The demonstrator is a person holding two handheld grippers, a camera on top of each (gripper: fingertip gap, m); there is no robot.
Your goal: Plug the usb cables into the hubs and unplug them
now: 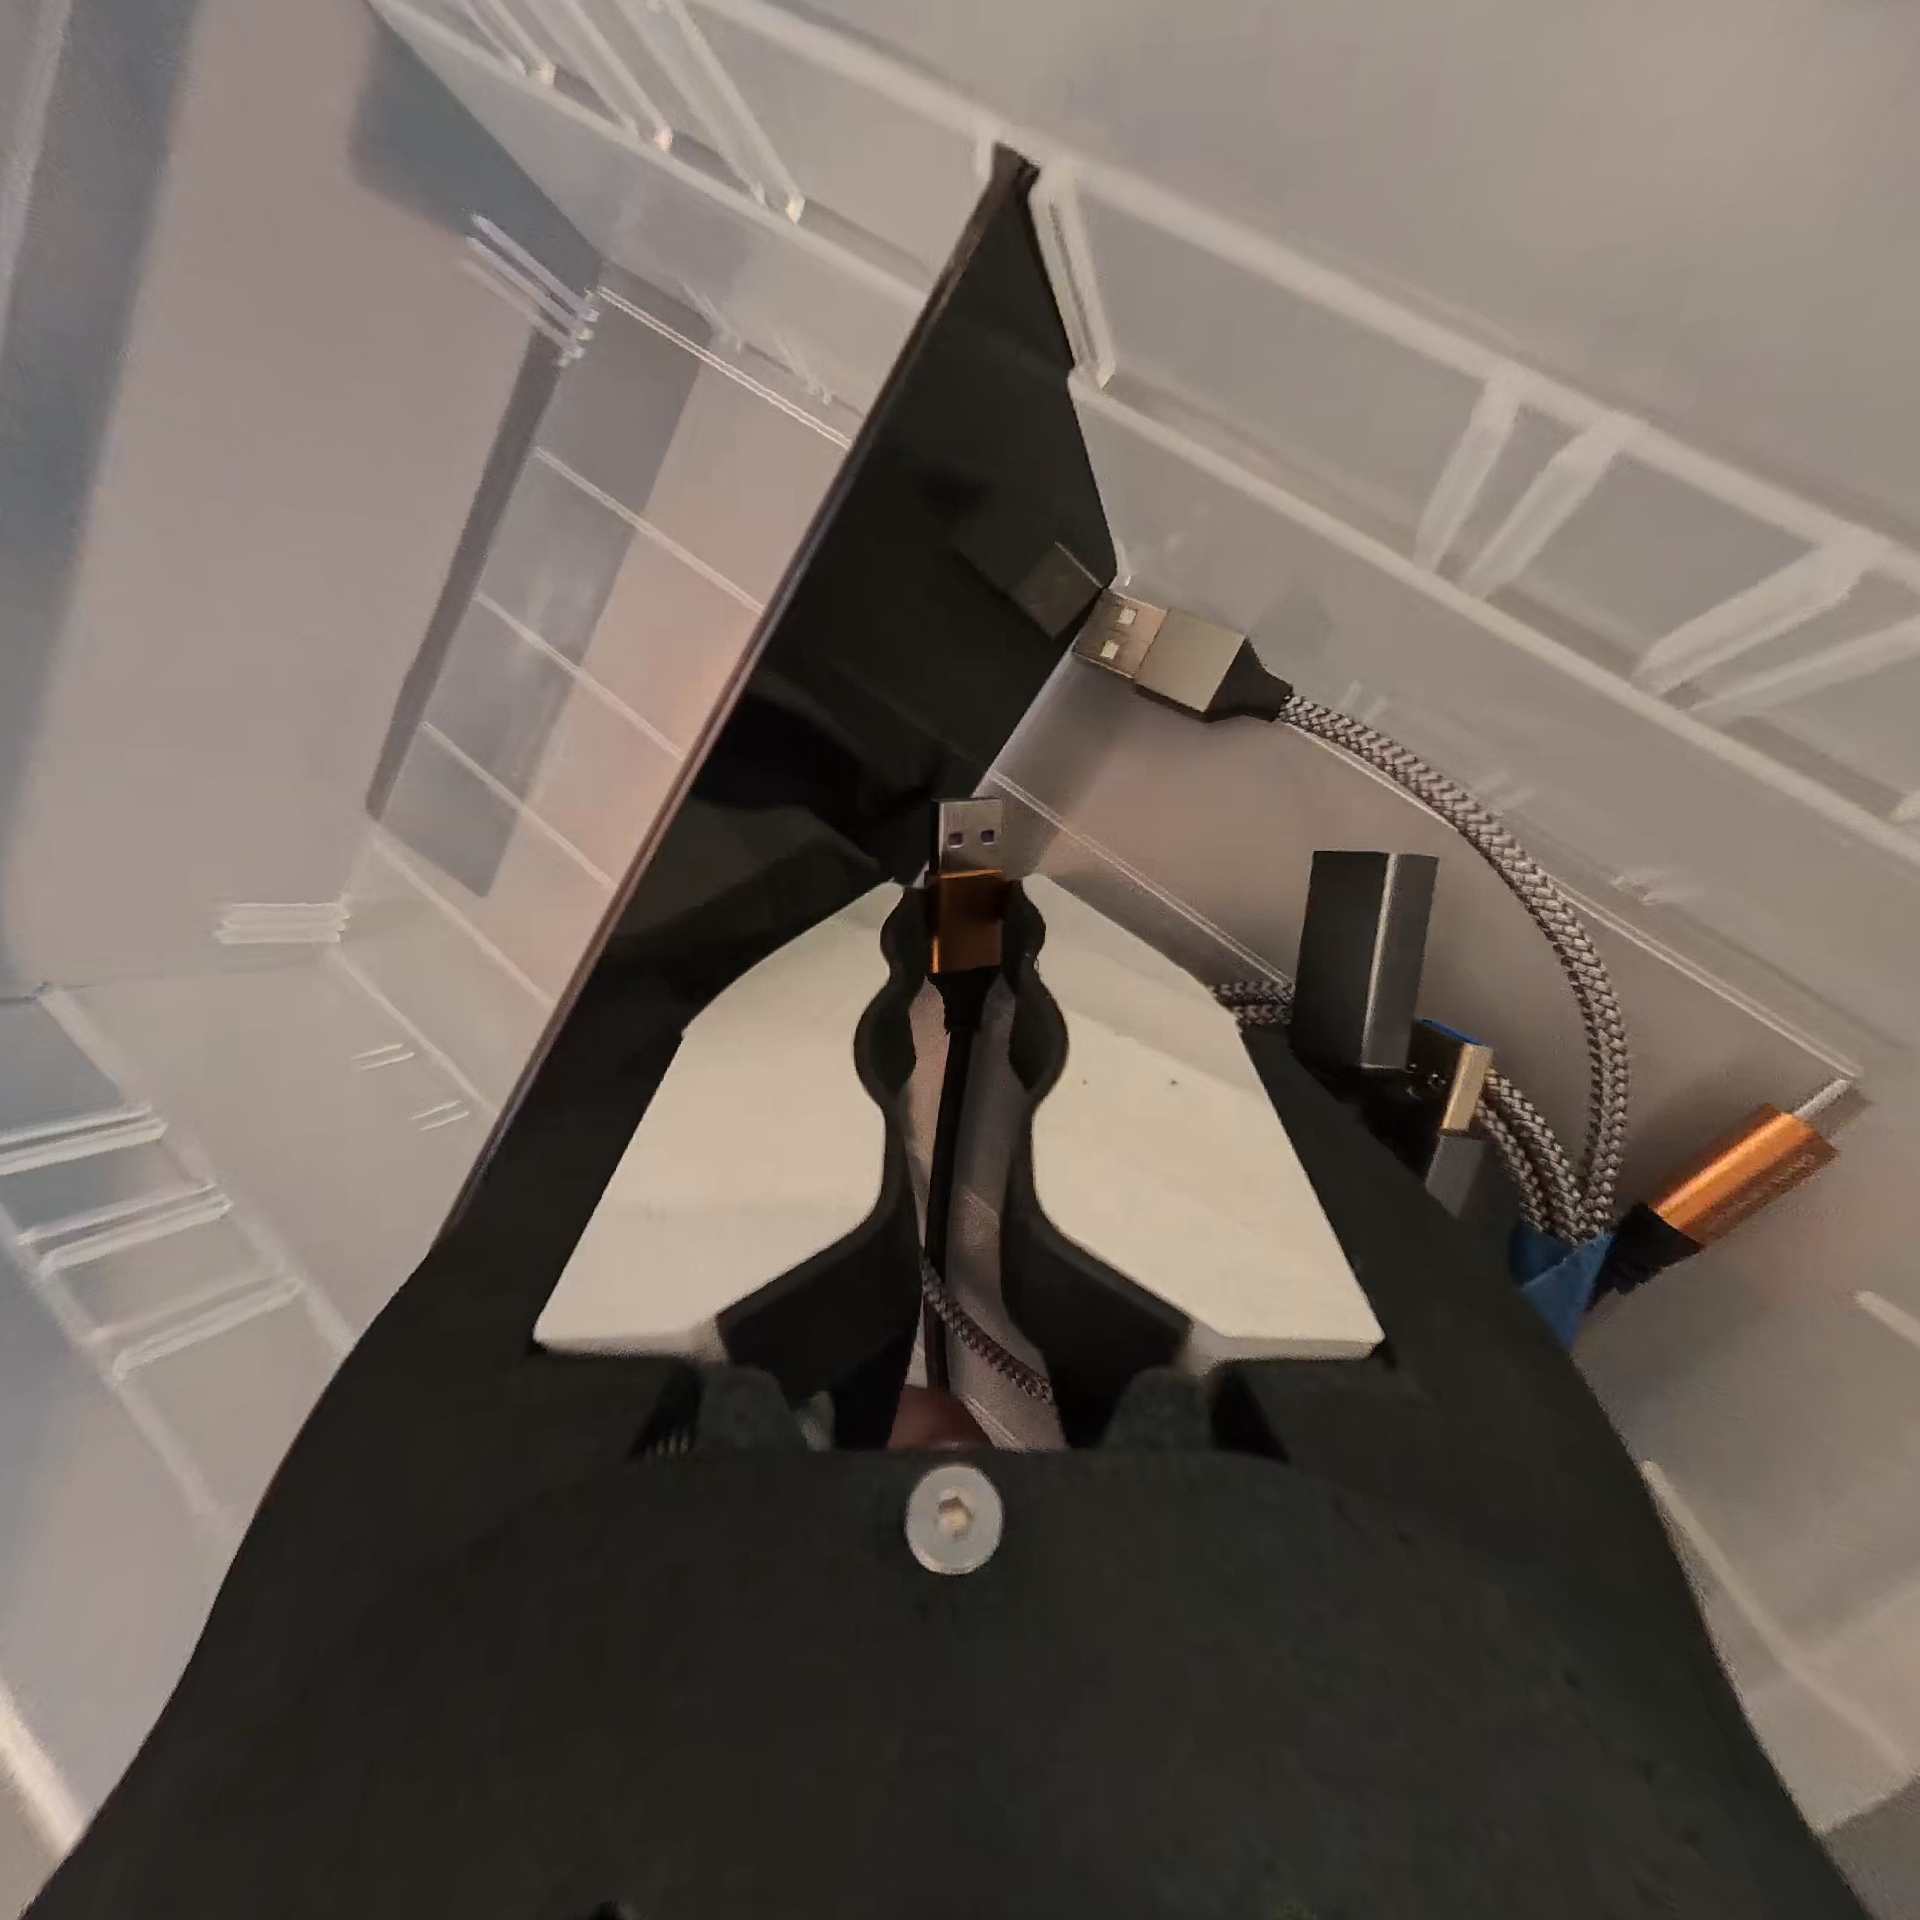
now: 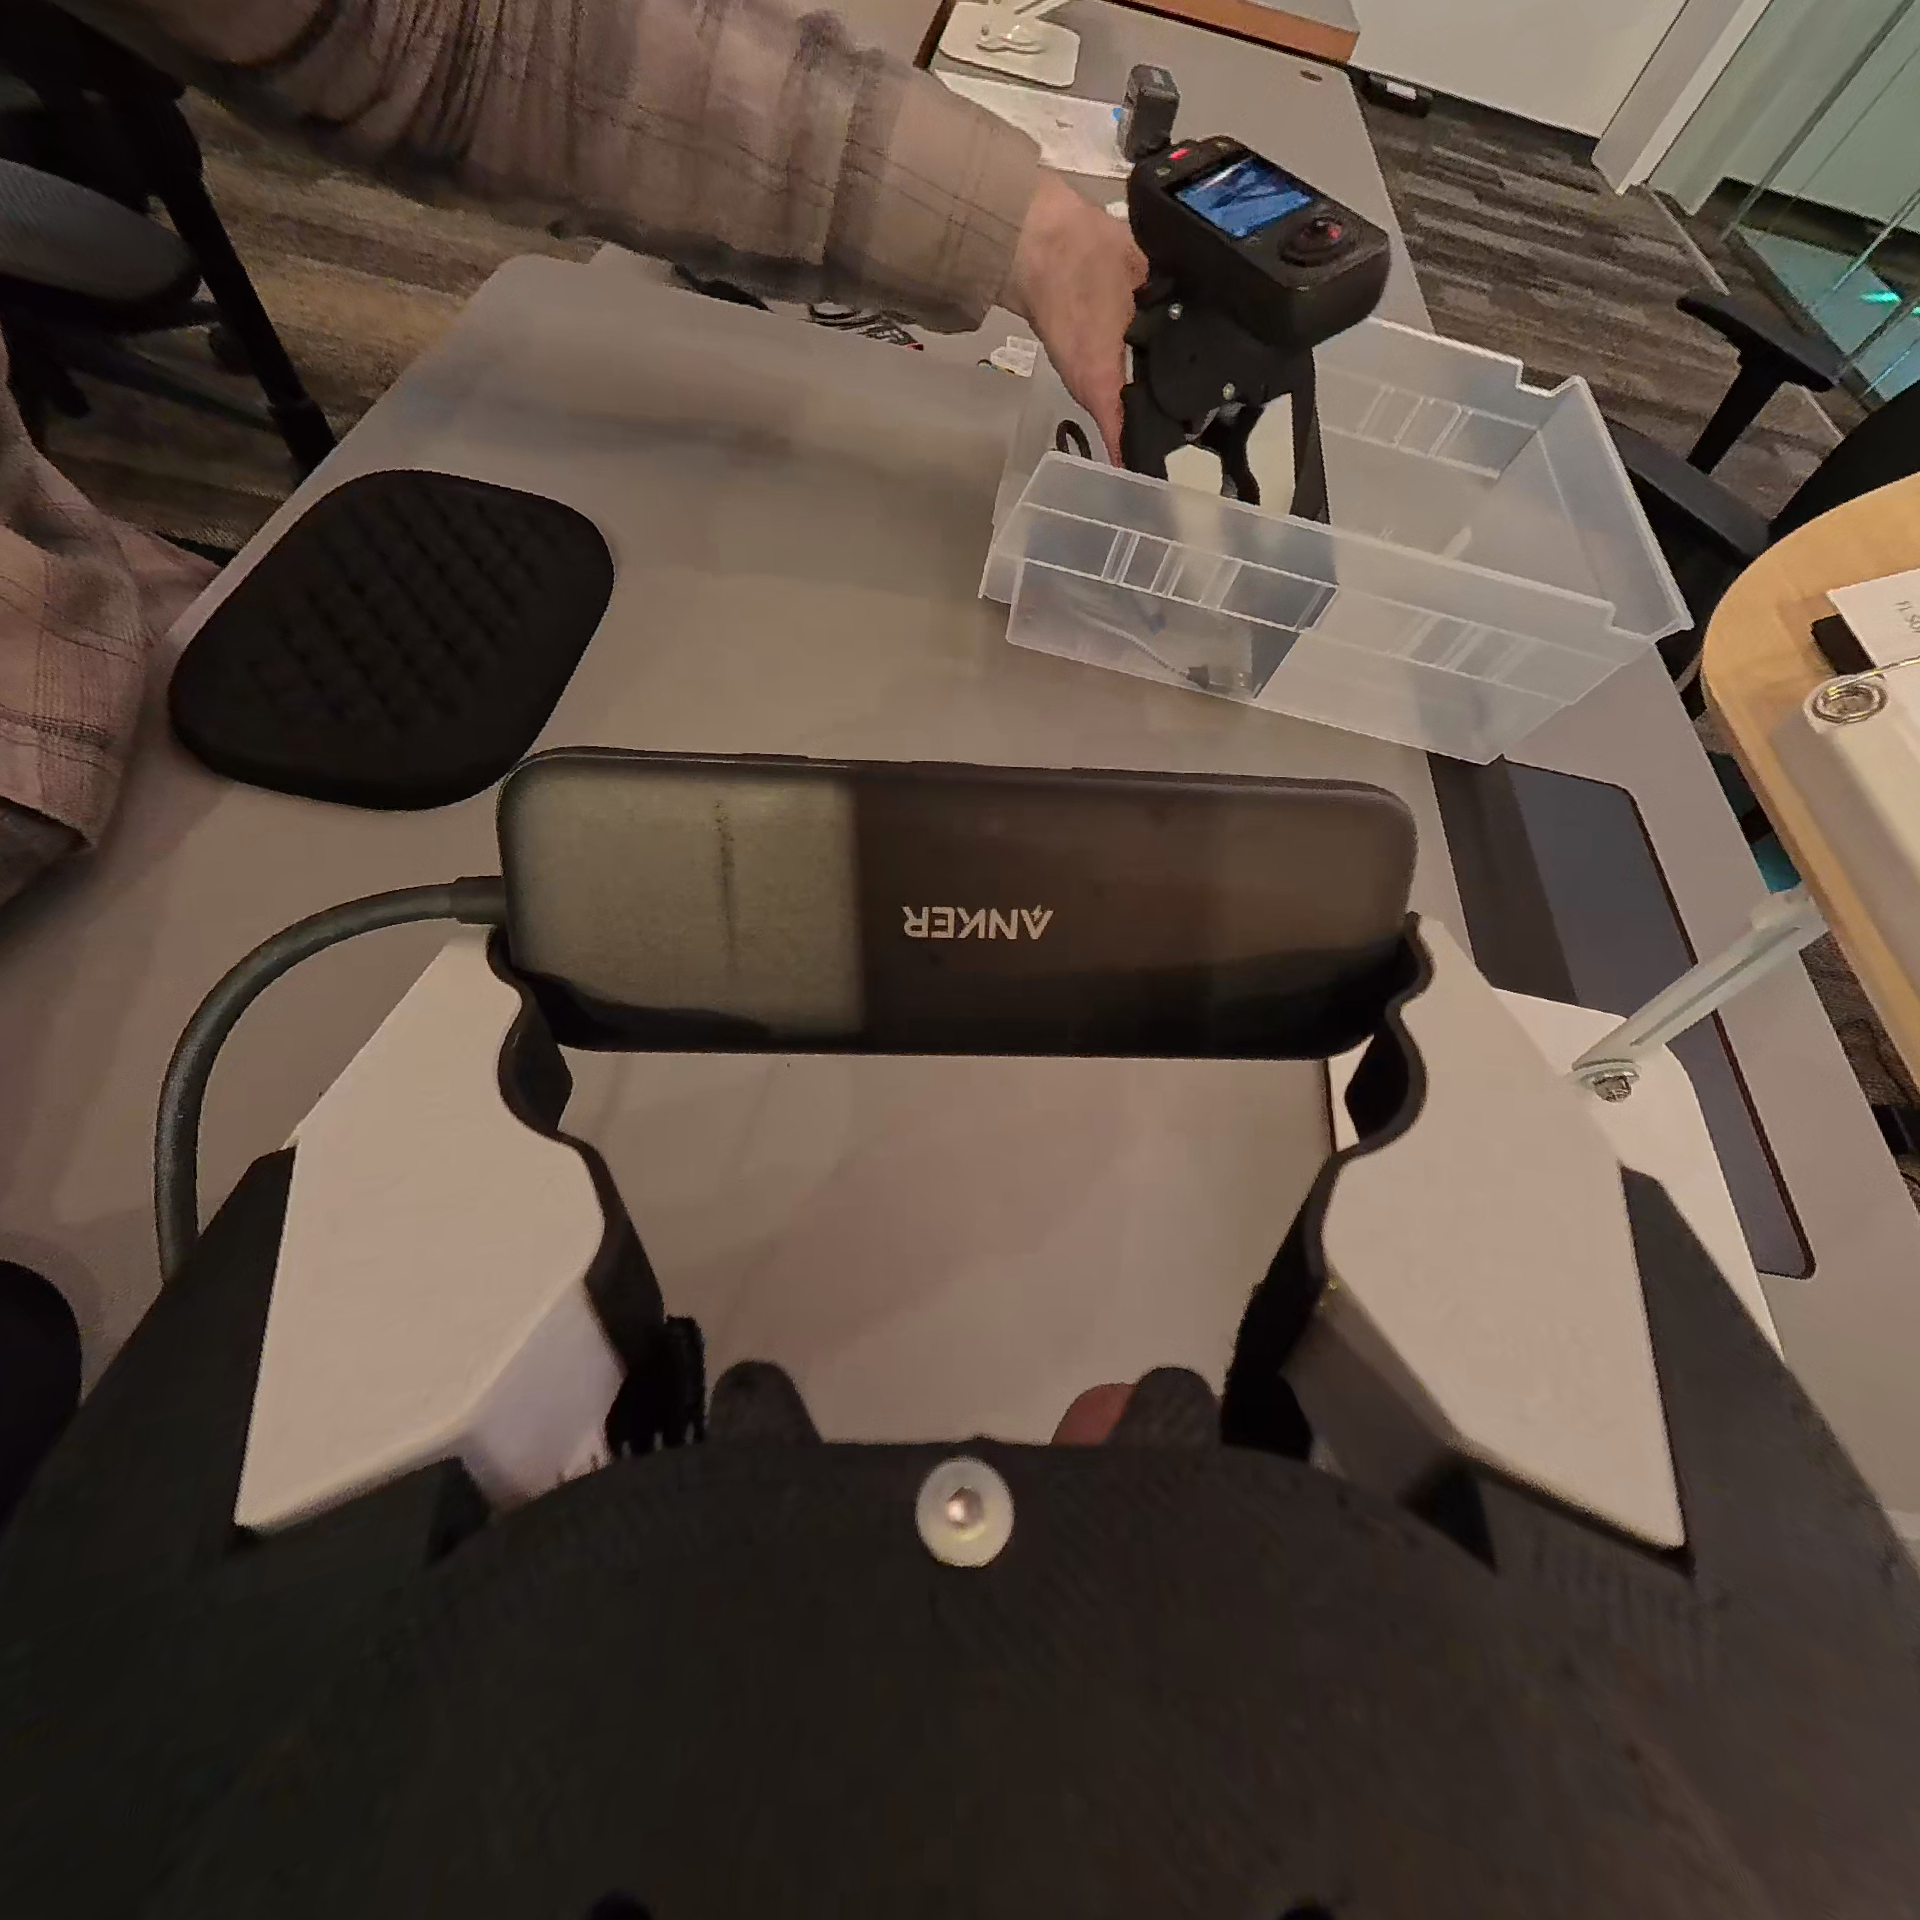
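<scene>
The left gripper is down inside the clear bin, its jaws closed on the orange metal shell of a USB plug, whose bare silver tongue sticks out toward 12 o'clock while its thin black cord runs back between the jaws. That shell looks like the right place to hold: it is rigid, flat-sided and short, whereas the cord is limp and would give no control of the tip. The plug is light, but smooth anodised metal can slip or twist in the grip when pushed against a tight port, so a square, straight push seems wise. At 2 o'clock a grey plug on a stiff braided cable lies against the bin wall, and at 4 o'clock an orange plug rests on a tangle of cords beside a grey block, perhaps an adapter. A glossy dark panel leans across the bin. The right gripper has its jaws spread wide and clamped on the two ends of the hub, held just above the desk. The hub is a smooth, rounded dark slab, hard and probably slick, with a thick grey cord curling off at 9 o'clock; which side carries its ports I cannot tell. A ribbed black pad lies at 11 o'clock.
</scene>
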